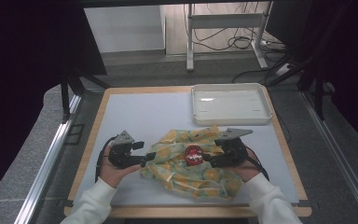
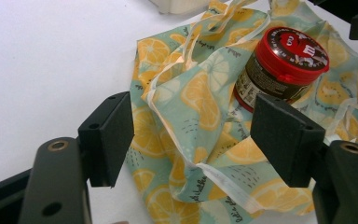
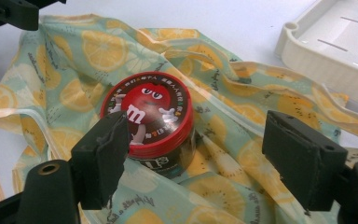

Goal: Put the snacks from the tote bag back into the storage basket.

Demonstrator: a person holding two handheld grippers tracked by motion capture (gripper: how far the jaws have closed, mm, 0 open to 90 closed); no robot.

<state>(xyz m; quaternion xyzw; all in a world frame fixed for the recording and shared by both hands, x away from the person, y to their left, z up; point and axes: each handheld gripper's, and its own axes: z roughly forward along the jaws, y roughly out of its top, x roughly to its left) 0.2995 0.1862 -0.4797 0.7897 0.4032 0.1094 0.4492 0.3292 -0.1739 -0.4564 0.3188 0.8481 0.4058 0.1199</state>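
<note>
Near the tabletop's front edge, I hold my left gripper [image 1: 145, 157] and right gripper [image 1: 206, 157] open beside the cloth bag [image 1: 177, 173] and its red-lidded jar [image 1: 193, 155].

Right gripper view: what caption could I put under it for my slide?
Open right gripper hovers at a red-lidded candy jar standing on a lemon-print cloth, white tray behind.
</note>
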